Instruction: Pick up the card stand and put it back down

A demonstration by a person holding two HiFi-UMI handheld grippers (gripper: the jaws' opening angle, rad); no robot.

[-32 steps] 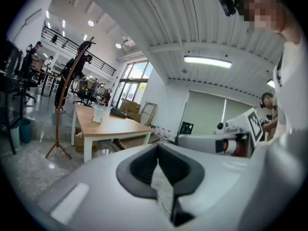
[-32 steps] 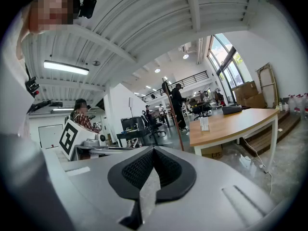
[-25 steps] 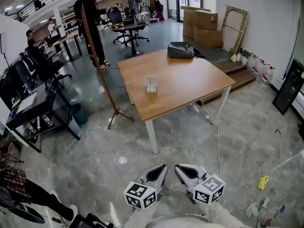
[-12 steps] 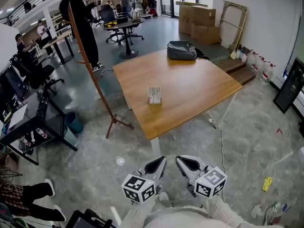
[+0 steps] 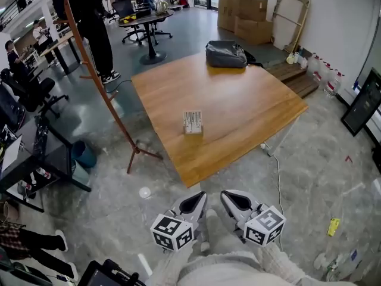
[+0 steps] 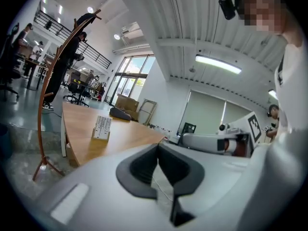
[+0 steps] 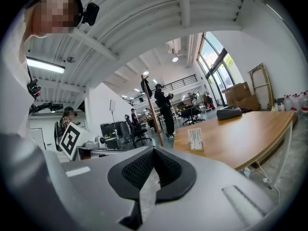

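Fingers pressed together, empty: left gripper, right gripper.

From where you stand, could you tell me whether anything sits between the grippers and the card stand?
Nothing visible does. The card stand stands alone on the table, bare wood before it. The left gripper and right gripper, both shut, hang short of the table's corner.

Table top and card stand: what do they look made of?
Table top: wood or wood-look laminate. It is warm orange-brown with faint grain lines and a soft satin sheen; which of the two can't be told. Card stand: pale printed cards, likely paper, upright in a low base. The base reads tan like the table, so wood or clear plastic, unclear.
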